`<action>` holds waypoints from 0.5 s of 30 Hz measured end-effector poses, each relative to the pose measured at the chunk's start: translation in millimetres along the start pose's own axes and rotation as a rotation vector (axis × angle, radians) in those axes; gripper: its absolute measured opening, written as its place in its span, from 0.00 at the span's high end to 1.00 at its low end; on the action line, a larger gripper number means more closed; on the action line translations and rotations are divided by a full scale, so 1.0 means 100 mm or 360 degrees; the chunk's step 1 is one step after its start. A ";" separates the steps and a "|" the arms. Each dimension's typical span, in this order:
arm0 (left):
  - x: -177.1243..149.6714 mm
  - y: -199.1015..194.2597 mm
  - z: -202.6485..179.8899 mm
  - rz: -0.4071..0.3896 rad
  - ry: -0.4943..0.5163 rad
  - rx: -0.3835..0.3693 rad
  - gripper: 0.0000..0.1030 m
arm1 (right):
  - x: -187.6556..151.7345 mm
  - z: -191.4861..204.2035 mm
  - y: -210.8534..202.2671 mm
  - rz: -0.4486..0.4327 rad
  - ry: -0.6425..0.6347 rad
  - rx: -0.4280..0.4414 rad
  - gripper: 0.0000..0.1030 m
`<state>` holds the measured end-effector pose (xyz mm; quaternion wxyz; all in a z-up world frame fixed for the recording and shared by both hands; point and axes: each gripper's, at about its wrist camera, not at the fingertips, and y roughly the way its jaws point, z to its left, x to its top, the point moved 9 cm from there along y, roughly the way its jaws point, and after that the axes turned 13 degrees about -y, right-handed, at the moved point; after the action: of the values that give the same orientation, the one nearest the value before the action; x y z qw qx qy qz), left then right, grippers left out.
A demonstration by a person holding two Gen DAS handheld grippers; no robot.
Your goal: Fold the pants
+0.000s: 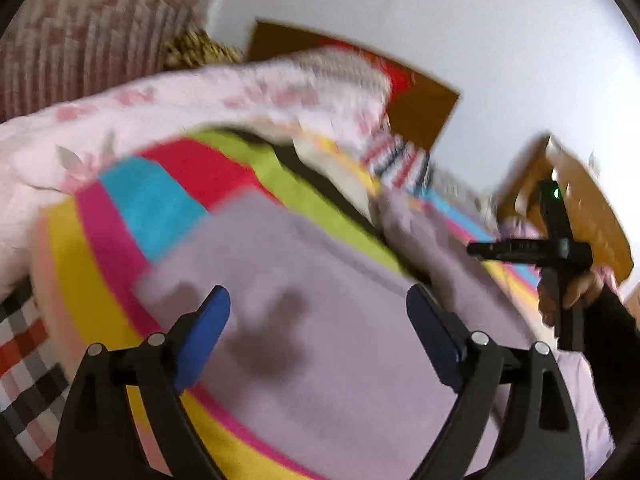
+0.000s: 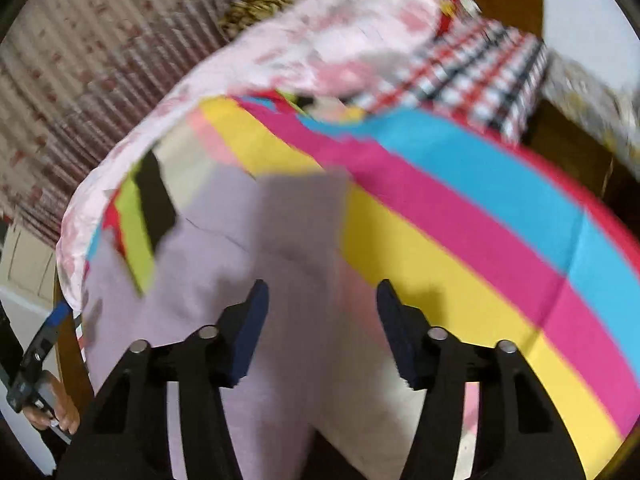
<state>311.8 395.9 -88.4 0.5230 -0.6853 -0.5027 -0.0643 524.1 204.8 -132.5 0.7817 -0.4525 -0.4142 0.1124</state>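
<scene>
Both grippers' fingers (image 1: 318,334) (image 2: 322,330) apart, seemingly empty.

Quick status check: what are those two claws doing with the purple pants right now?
Left gripper open, empty. Right gripper open, empty. Purple pants lie loose on the striped sheet. Pink quilt bunched behind, not blocking.
</scene>
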 end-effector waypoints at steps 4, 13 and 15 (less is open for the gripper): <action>-0.14 0.39 0.17 0.0196 -0.0040 0.0042 0.13 | 0.00 0.18 0.06 0.0029 -0.0016 0.0087 0.90; 0.11 -0.37 0.64 -0.0012 -0.0418 -0.0118 0.16 | 0.30 2.36 -0.72 -0.0282 -0.0724 0.0244 0.94; 0.06 -0.50 0.81 -0.0027 -0.0546 -0.0169 0.16 | 0.15 2.90 -0.63 -0.0213 -0.0846 0.0386 0.94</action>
<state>241.2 459.9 -87.7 0.3921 -0.7087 -0.5861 0.0226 303.7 355.2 -2.0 0.6999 -0.2821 -0.6168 0.2239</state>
